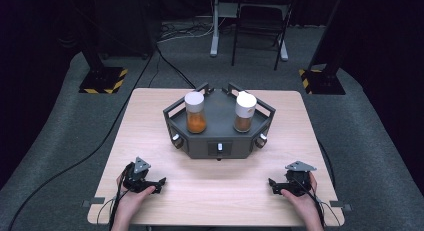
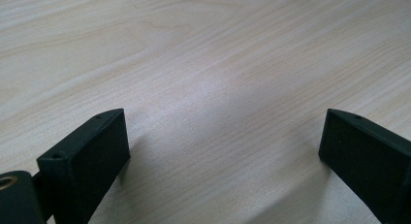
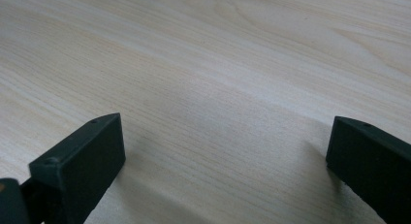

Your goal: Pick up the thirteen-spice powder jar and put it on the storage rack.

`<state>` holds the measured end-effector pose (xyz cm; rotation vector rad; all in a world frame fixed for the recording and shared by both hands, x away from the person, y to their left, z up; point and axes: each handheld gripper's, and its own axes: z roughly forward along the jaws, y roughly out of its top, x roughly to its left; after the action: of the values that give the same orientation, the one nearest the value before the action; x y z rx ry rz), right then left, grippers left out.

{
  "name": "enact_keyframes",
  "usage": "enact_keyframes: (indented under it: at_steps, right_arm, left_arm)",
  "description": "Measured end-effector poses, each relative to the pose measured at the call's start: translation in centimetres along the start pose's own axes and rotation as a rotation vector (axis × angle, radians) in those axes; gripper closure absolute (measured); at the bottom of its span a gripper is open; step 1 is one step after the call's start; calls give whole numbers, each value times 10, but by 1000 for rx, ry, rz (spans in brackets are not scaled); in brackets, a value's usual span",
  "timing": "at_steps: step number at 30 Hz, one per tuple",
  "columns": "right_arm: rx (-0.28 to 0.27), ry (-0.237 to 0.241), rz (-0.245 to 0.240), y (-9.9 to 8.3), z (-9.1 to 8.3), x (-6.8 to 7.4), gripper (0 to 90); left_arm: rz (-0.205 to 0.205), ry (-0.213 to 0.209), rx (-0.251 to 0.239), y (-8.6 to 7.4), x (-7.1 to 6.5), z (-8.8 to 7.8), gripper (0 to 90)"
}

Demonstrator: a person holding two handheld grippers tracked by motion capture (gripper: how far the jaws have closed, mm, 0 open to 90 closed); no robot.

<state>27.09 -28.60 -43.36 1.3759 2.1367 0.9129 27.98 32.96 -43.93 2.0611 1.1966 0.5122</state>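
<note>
Bare wooden table (image 1: 215, 183), both hand-held grippers (image 1: 159, 182) (image 1: 272, 183) wide open, empty

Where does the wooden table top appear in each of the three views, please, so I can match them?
High view: the wooden table fills the middle, bearing the grey tray.
Left gripper view: its grain runs behind and between the open jaws.
Right gripper view: likewise.
Shared landmark: the pale wood grain.

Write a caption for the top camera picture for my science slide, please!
Two open grippers, left and right, rest on a wooden table before a grey tray holding two white-lidded spice jars.
</note>
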Motion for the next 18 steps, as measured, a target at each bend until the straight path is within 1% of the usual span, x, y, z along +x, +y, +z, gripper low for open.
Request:
enact_keyframes:
  at_steps: [18]
  right_arm:
    - [0, 0, 0, 0, 0, 0, 0]
  left_arm:
    - [1, -2, 3, 1, 0, 1, 27]
